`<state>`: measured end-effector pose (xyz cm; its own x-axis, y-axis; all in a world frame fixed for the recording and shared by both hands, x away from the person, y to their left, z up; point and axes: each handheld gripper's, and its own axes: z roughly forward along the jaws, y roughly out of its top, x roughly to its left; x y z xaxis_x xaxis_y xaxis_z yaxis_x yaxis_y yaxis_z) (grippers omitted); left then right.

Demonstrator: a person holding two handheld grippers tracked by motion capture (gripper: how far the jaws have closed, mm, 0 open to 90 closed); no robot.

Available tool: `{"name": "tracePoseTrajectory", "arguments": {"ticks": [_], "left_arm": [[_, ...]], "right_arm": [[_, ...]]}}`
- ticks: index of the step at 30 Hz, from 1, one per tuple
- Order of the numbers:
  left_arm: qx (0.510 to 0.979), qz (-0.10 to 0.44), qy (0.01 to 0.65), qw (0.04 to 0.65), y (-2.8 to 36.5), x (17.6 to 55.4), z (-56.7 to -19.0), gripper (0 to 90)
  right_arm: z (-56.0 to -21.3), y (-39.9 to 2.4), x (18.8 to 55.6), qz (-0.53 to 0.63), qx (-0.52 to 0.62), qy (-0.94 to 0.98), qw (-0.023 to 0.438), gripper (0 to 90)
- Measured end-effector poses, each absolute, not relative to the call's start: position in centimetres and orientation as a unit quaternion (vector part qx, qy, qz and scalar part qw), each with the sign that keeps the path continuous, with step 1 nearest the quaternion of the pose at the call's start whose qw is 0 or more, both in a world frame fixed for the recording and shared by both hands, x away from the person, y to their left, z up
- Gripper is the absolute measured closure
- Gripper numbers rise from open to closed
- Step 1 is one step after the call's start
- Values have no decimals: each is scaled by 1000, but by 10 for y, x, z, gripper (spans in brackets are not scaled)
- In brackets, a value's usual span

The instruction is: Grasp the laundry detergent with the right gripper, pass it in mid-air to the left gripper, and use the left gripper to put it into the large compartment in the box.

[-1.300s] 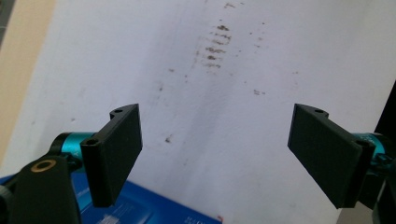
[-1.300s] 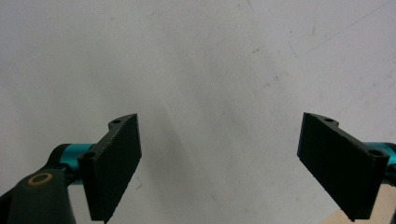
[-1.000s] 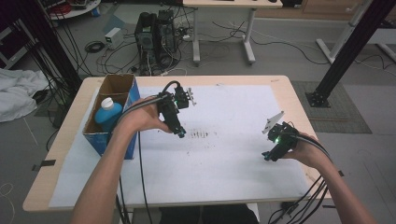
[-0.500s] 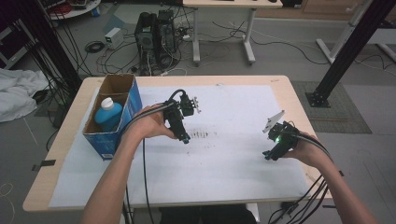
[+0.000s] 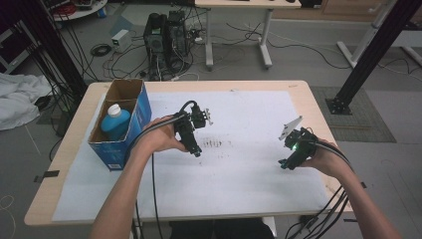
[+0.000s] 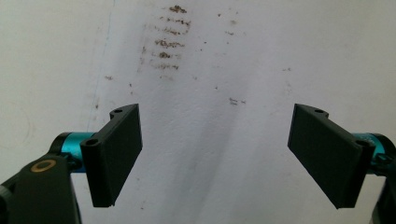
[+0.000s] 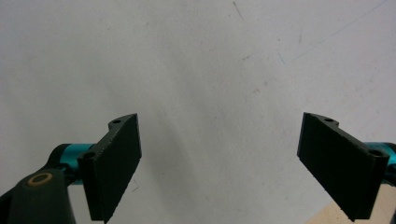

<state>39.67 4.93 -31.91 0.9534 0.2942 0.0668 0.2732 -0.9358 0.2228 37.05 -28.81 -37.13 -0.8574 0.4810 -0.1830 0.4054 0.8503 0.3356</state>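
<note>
Left gripper: jaws spread, empty.
Right gripper: spread, empty.
Blue plastic bottle: in cardboard box, ten o'clock of left gripper, nearer it.

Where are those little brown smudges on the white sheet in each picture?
High view: the brown smudges sit in the middle of the white sheet, just right of the left gripper.
Left gripper view: the smudges are at the top, left of centre, beyond the open fingers.
Right gripper view: plain sheet with faint scratches lies ahead of its fingers.
Shared landmark: the white sheet.
</note>
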Motion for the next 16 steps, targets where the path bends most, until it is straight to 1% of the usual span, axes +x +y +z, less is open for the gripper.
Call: {"name": "tracePoseTrajectory", "arguments": {"ticks": [1, 3, 12, 13, 16], "left_arm": [[985, 49, 136, 93, 49, 398, -317, 178], [982, 49, 148, 109, 48, 396, -320, 178], [982, 51, 148, 109, 49, 395, -318, 178], [982, 52, 148, 109, 50, 395, -317, 179], [980, 54, 150, 117, 51, 393, -317, 178]], "right_arm": [[-371, -288, 370, 144, 233, 953, 131, 129], [-370, -288, 368, 142, 245, 951, 129, 129], [-364, -287, 366, 141, 249, 950, 128, 129], [-364, -288, 367, 148, 240, 950, 134, 129], [-363, -287, 365, 143, 252, 948, 135, 129]]}}
